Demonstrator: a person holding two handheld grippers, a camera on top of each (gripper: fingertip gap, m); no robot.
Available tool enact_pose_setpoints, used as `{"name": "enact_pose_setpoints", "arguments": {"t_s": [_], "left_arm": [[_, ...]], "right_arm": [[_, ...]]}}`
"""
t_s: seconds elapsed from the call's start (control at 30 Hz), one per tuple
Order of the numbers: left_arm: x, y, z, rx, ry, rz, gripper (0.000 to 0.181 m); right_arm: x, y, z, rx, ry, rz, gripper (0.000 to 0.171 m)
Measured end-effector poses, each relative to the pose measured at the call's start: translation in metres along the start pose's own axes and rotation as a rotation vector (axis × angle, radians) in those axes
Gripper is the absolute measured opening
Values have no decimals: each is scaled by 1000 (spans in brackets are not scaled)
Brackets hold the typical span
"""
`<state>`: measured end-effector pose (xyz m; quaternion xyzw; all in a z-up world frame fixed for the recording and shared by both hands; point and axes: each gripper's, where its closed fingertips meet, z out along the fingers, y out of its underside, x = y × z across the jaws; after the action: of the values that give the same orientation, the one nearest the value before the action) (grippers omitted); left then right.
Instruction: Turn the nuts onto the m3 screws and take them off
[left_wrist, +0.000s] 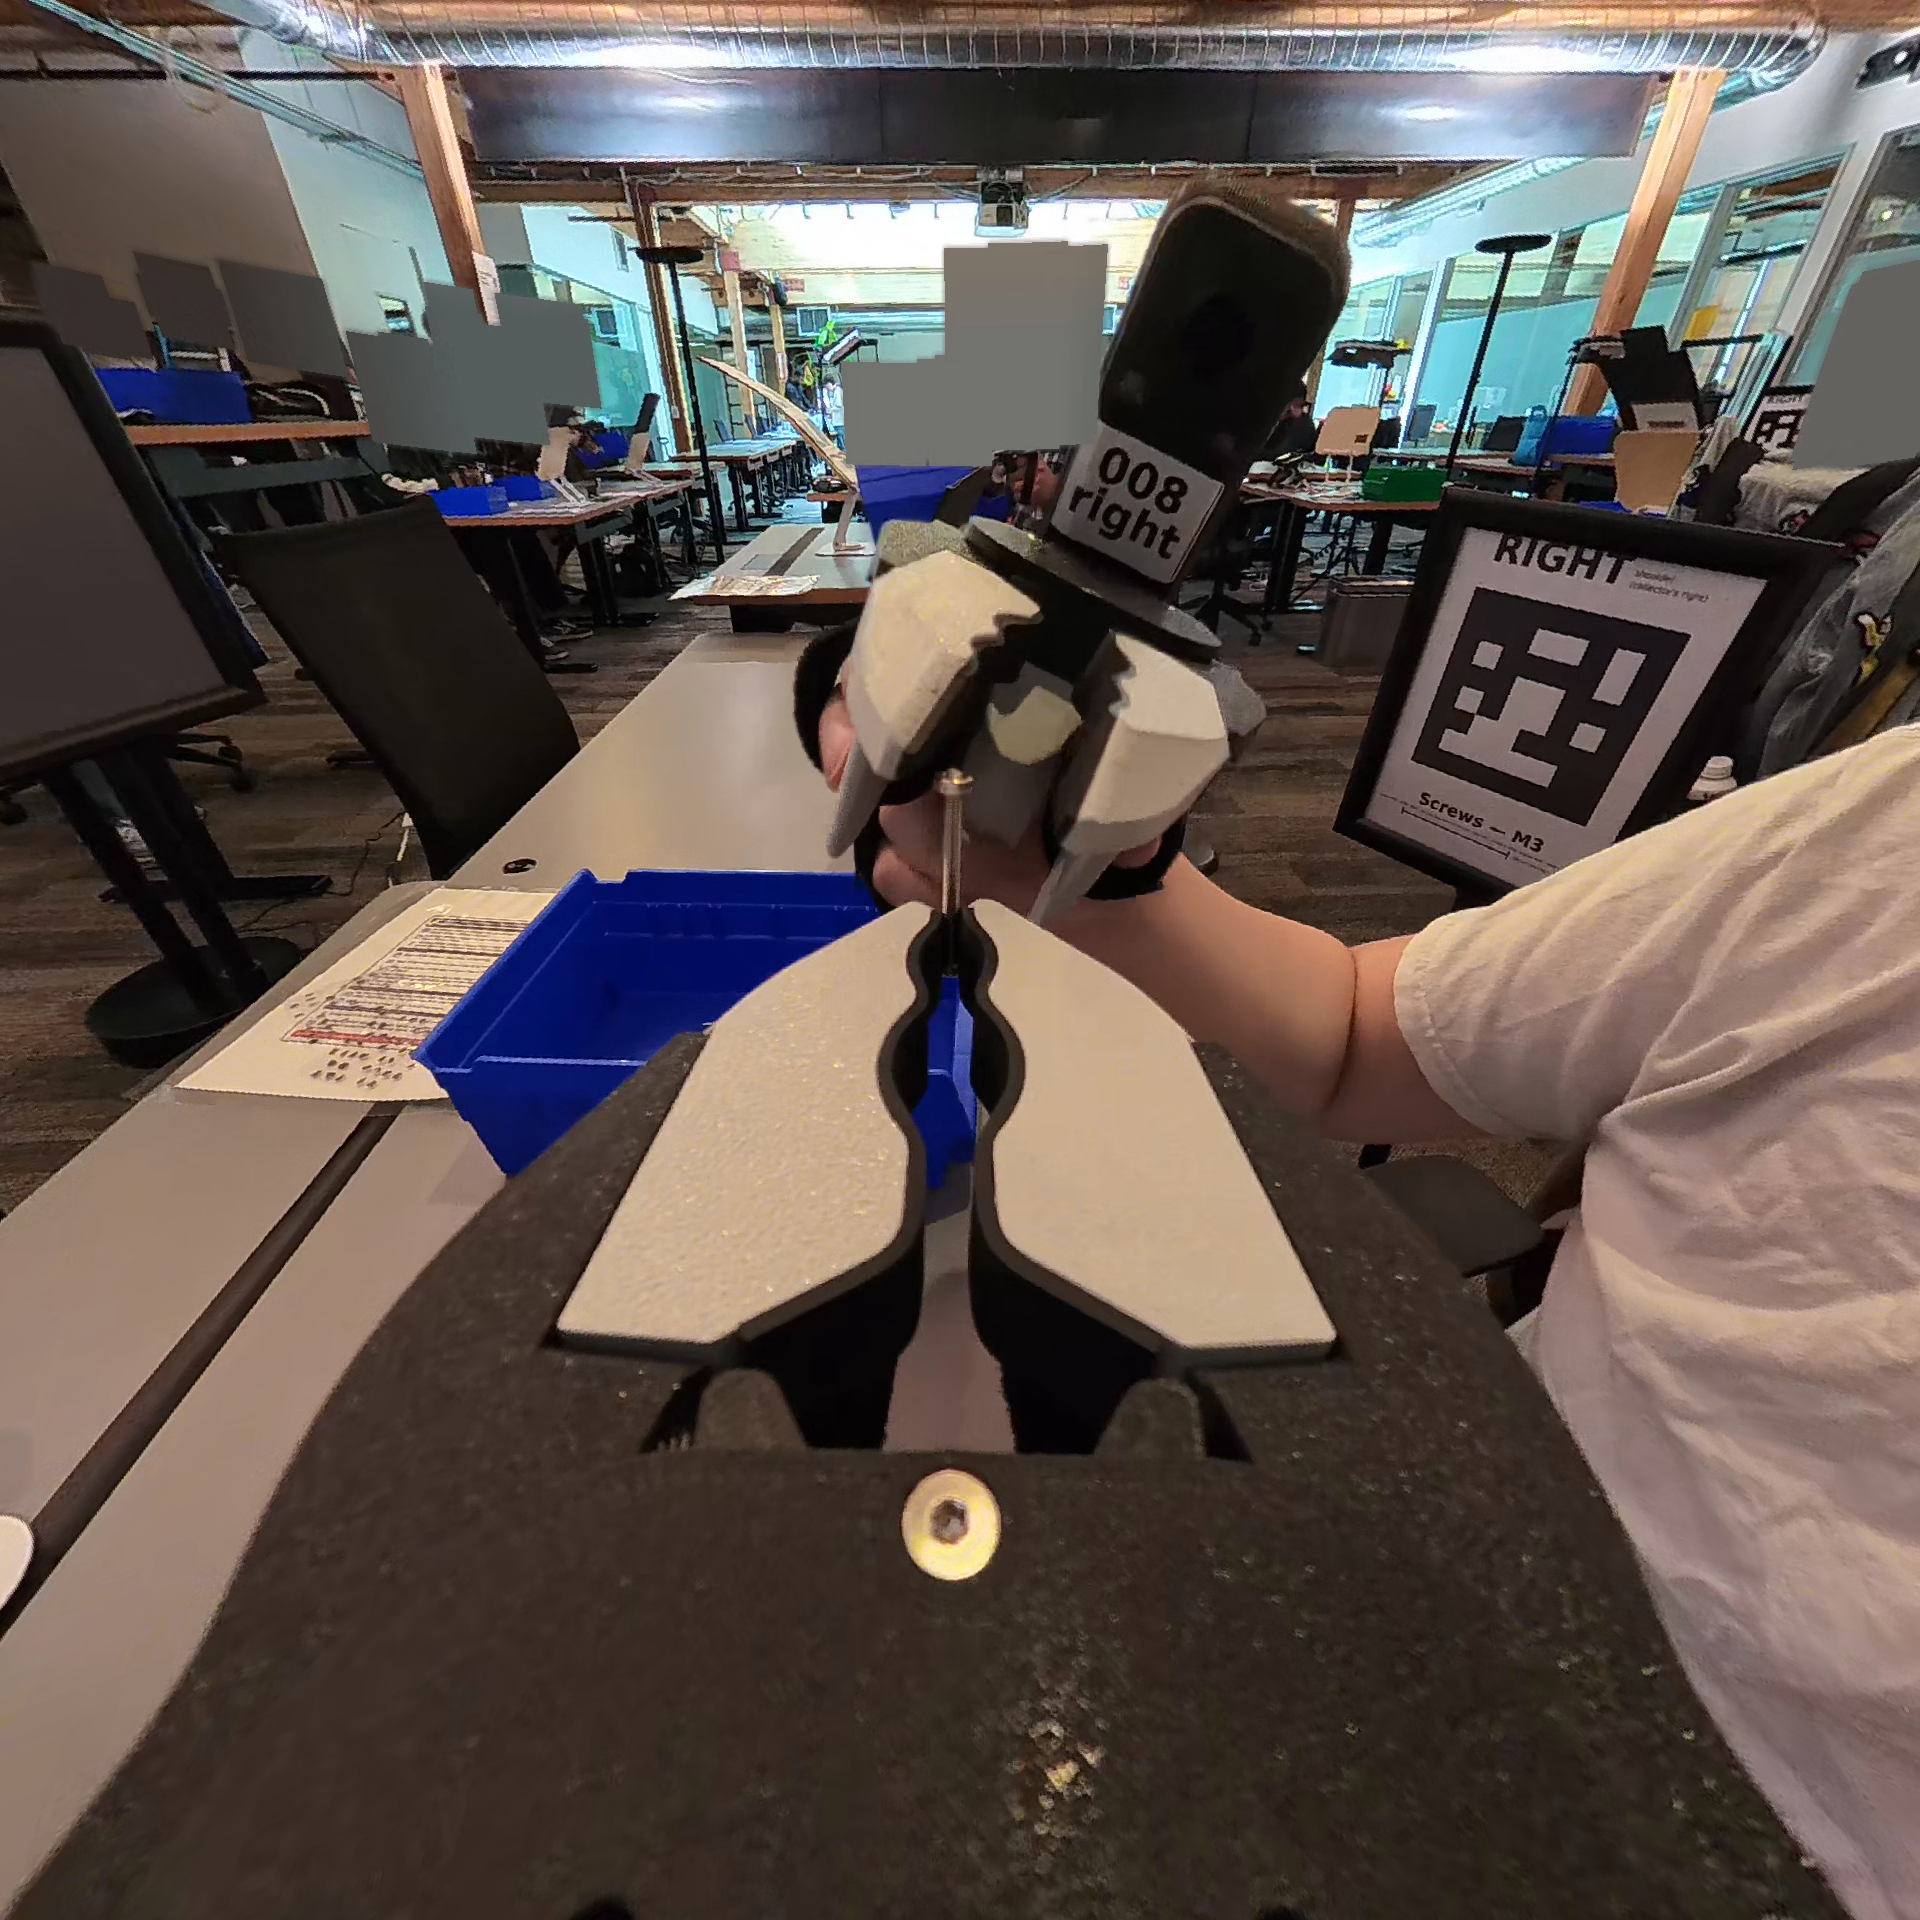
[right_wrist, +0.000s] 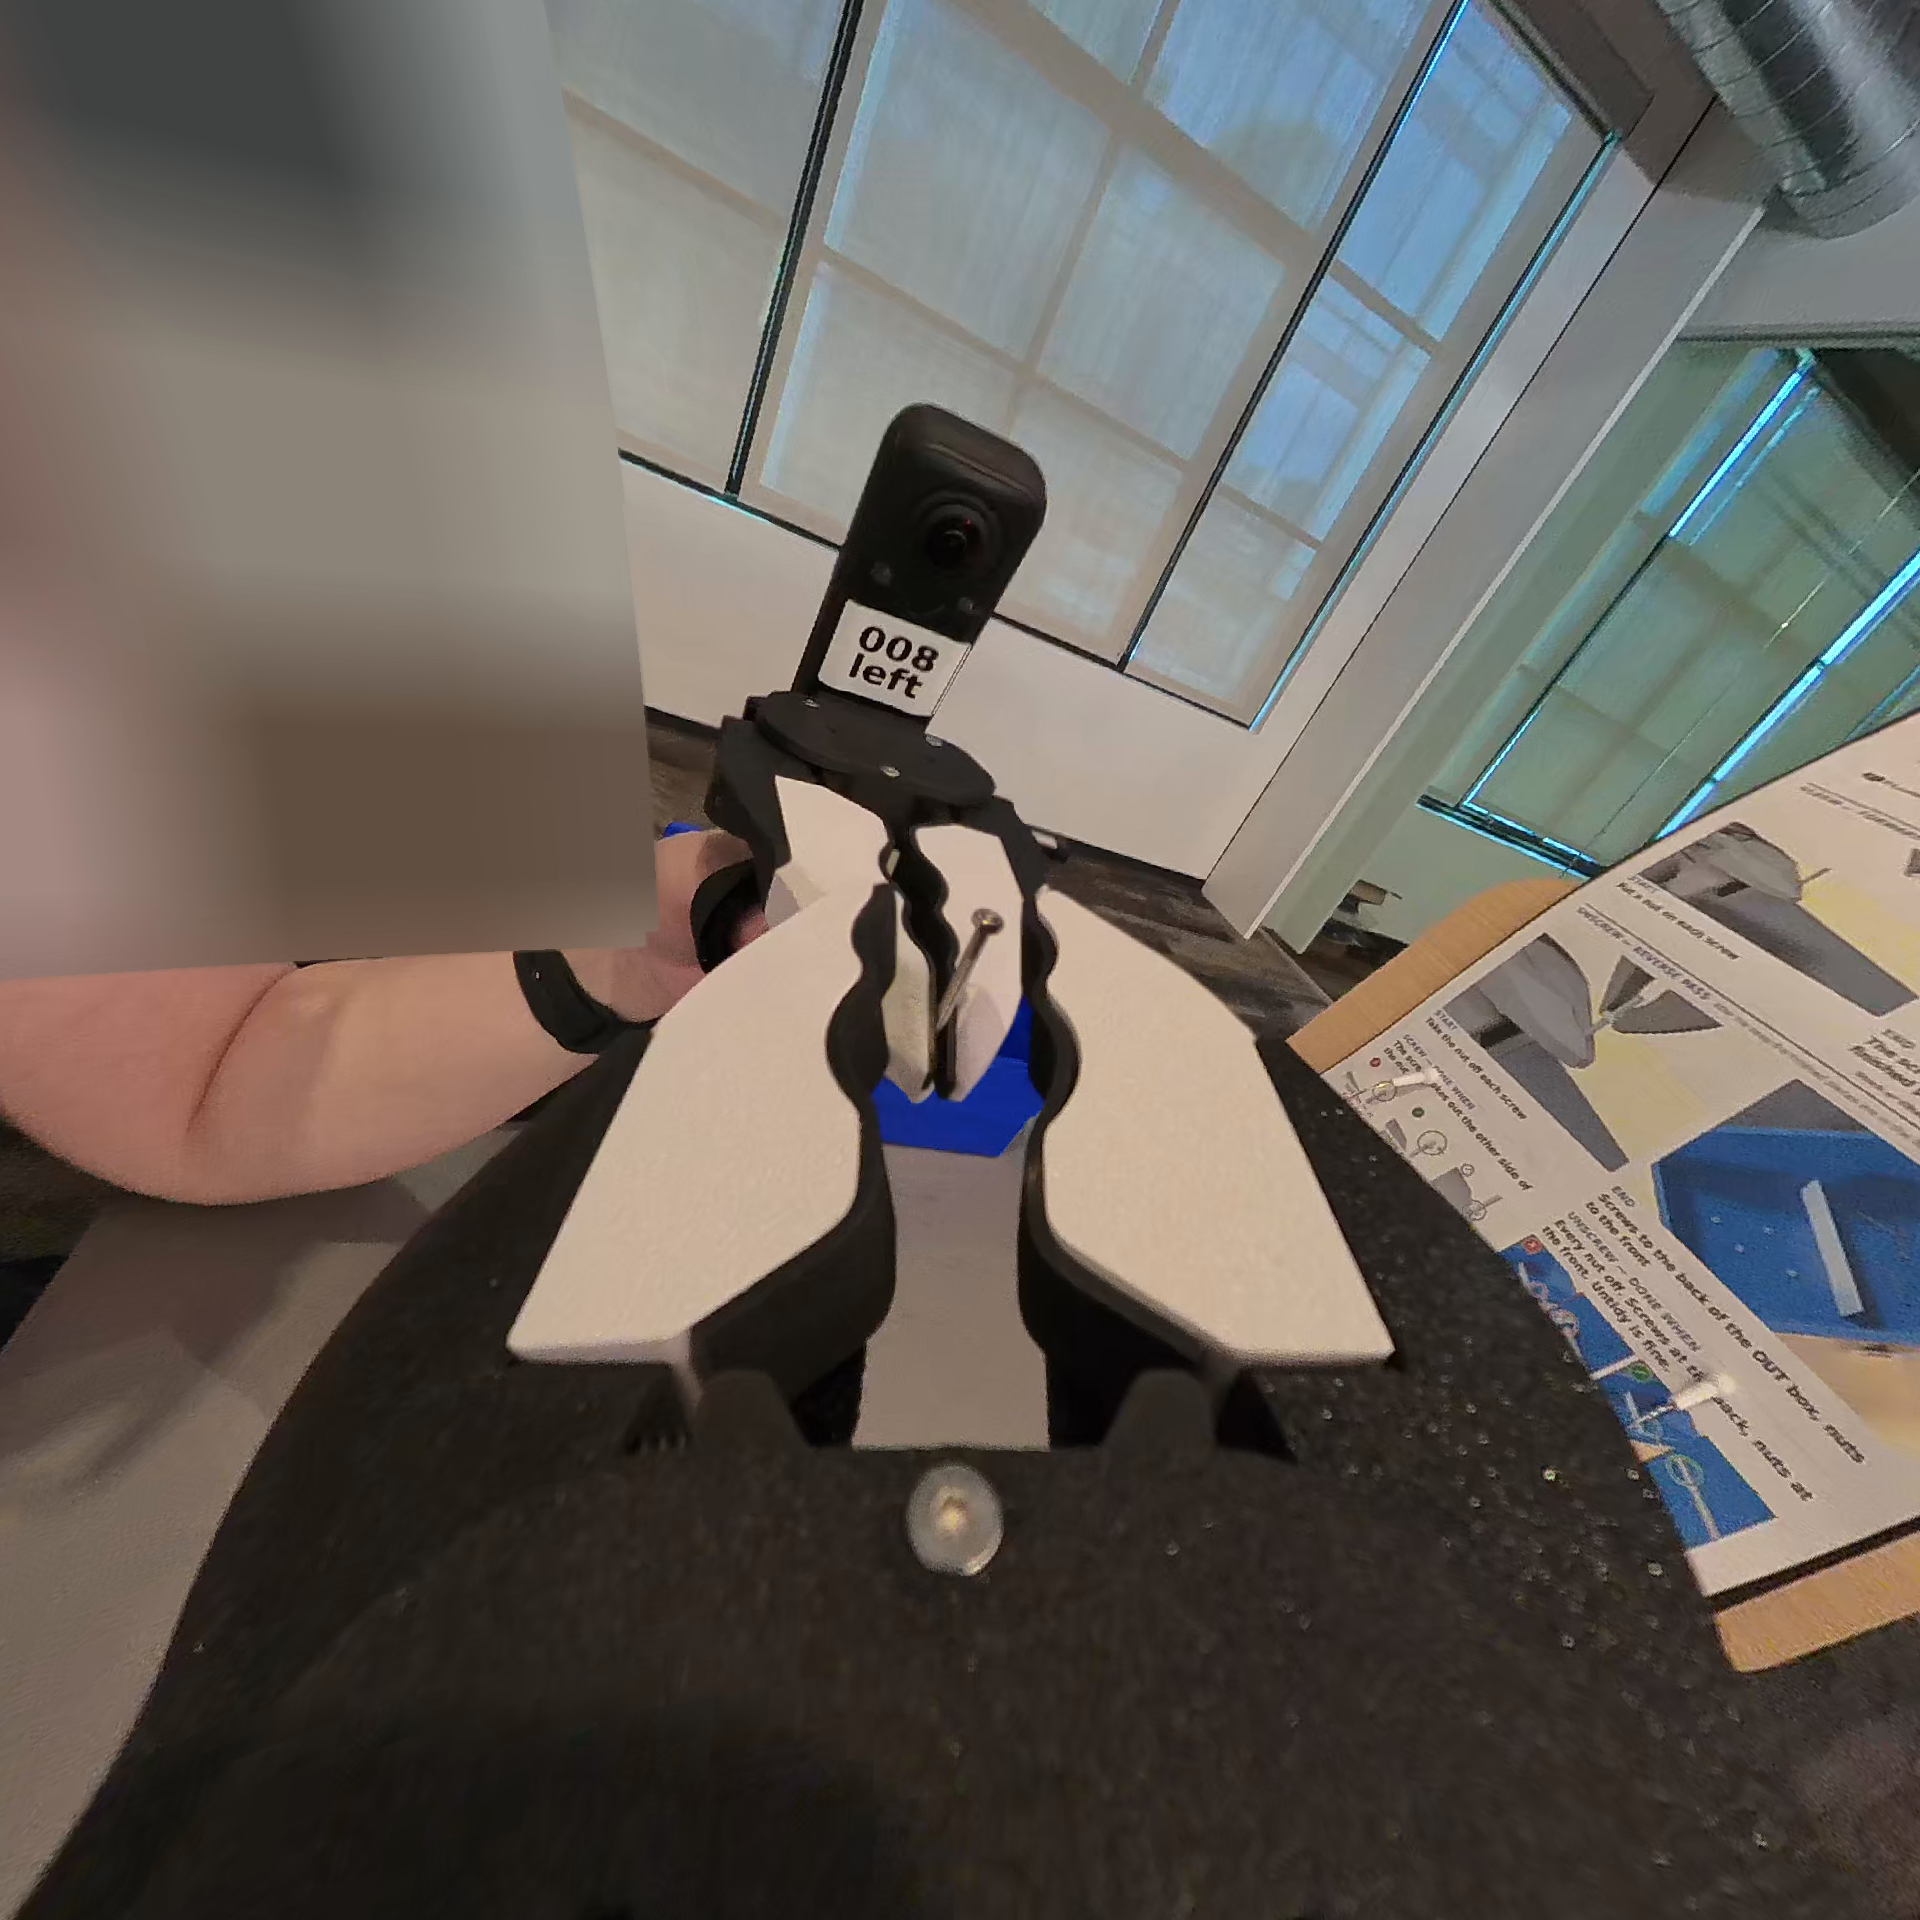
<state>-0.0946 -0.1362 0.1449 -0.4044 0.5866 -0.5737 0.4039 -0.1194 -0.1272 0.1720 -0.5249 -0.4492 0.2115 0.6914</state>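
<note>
My left gripper (left_wrist: 948, 920) is shut on the lower end of a thin silver M3 screw (left_wrist: 950, 847), which stands upright with its head on top. My right gripper (left_wrist: 948, 873) faces it from beyond, tilted down, with its jaws open on either side of the screw's upper part. In the right wrist view, my right gripper (right_wrist: 961, 935) is open around the screw (right_wrist: 964, 987), and the left gripper (right_wrist: 940, 1086) pinches the screw from the far side. I see no nut in either view. A blue bin (left_wrist: 623, 987) sits just below the grippers.
The bin stands on a grey table (left_wrist: 675, 748) beside a printed sheet (left_wrist: 384, 997). A framed marker sign (left_wrist: 1548, 707) stands at the right. An illustrated instruction board (right_wrist: 1662, 1143) leans to the right. The person's arm (left_wrist: 1247, 1018) reaches in. A black chair (left_wrist: 416, 665) stands at the left. Both grippers' tips are close together, under 4 cm apart.
</note>
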Motion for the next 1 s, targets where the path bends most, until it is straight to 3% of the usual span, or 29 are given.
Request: {"name": "enact_pose_setpoints", "arguments": {"t_s": [0.33,0.57,0.83,1.0], "left_arm": [[-4,-2,-2,20,-3,-22,2],[-4,-2,-1,17,-14,-15,2],[-10,-4,-6,46,-10,-54,2],[-6,0,3,20,-9,-32,2]], "right_arm": [[2,-2,-9,-11,57,-26,23],[1,1,7,-49,19,-10,28],[4,-2,-10,-34,78,-11,26],[6,4,5,-54,52,12,31]]}}
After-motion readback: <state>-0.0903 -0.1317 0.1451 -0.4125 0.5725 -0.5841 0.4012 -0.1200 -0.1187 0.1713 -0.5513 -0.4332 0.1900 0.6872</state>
